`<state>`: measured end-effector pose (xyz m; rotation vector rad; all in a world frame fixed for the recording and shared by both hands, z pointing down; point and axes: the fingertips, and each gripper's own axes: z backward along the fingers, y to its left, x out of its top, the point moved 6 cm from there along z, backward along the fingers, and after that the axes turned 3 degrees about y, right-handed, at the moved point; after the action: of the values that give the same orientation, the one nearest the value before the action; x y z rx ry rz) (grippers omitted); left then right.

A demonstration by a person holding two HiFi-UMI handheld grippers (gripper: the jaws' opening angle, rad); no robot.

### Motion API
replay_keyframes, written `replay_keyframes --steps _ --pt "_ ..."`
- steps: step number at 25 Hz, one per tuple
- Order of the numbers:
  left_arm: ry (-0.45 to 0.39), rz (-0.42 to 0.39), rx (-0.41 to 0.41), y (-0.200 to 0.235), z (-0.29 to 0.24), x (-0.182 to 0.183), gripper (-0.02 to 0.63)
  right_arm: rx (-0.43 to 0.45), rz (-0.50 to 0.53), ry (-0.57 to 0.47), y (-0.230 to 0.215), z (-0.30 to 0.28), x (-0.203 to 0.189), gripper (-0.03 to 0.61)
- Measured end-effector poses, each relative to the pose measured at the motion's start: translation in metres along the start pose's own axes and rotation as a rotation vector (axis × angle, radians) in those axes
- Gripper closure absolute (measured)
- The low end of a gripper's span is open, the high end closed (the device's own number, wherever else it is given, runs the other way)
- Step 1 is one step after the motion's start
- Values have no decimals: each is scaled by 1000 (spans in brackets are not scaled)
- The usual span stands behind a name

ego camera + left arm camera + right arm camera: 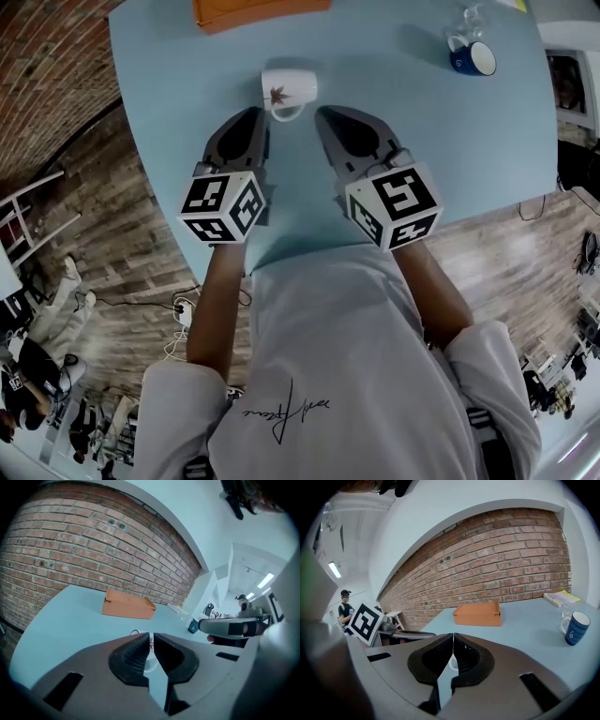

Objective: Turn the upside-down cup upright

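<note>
A white cup (289,89) with a leaf print stands on the light blue table (187,103), its handle toward me. My left gripper (262,113) is shut and empty, its tips just left of the handle. My right gripper (322,113) is also shut and empty, a little right of the cup. In the left gripper view the shut gripper (151,635) hides most of the cup (149,663), and only a white sliver shows behind it. The right gripper view likewise shows that gripper (453,636) with its jaws together and a bit of white cup (452,662) behind.
An orange box (253,11) lies at the table's far side. A dark blue mug (473,58) and a clear glass (469,19) stand at the far right. A yellow booklet (560,597) lies beyond them. The table's near edge is under my wrists.
</note>
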<state>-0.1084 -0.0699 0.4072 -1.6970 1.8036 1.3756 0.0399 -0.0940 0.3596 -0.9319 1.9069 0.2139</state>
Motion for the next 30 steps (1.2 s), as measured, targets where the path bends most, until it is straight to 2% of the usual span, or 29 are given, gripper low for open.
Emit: replay_keyframes --steps 20,21,22,23,30 --pt "58 59 -12 21 -30 -15 601 -41 -8 63 -16 -29 -18 557" --pt "64 59 -21 21 -32 -16 588 -40 -9 64 -15 -30 -19 557" --pt "71 57 -31 20 -33 -16 531 -38 -10 64 -15 -31 -19 557" --pt "79 54 -39 20 -35 -17 500 -37 -10 66 -15 -31 -19 557" --pt "99 81 -51 19 -41 -21 499 -47 -17 77 -24 -32 -21 557"
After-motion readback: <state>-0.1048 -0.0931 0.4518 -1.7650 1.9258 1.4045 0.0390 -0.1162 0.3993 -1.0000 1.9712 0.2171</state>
